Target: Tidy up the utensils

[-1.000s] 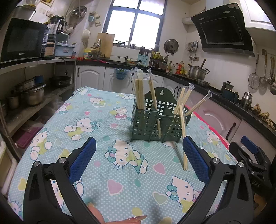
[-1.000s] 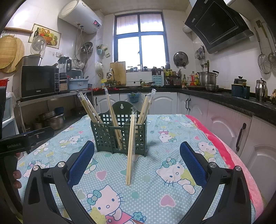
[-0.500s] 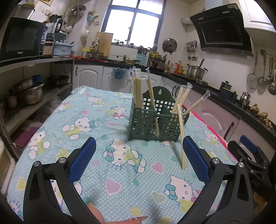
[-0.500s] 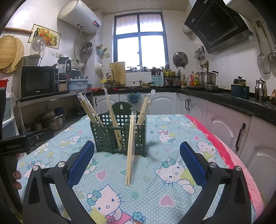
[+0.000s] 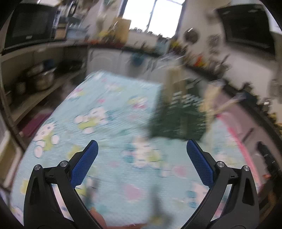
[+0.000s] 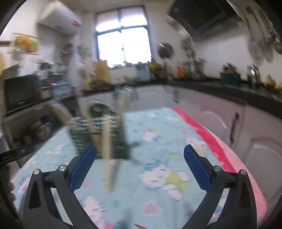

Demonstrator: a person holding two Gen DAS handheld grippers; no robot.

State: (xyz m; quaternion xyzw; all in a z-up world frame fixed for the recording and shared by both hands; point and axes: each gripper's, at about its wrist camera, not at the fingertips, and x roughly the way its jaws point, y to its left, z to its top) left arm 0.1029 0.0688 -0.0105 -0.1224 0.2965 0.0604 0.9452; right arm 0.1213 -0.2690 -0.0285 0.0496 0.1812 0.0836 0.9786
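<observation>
A: Heavily motion-blurred in both views; only the left gripper [image 5: 142,149] and right gripper [image 6: 140,155] sharp.
B: Daylit from the blown-out window [image 6: 122,36]. Bent at the fisheye edges, black in the corners.

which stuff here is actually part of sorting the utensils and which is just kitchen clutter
Part of the job:
- green utensil holder on the table
- chopsticks pair leaning against its front
- left tongs and right tongs, both open and empty

Just lying about:
- microwave
- pots on the lower shelf
- range hood
- patterned tablecloth
</observation>
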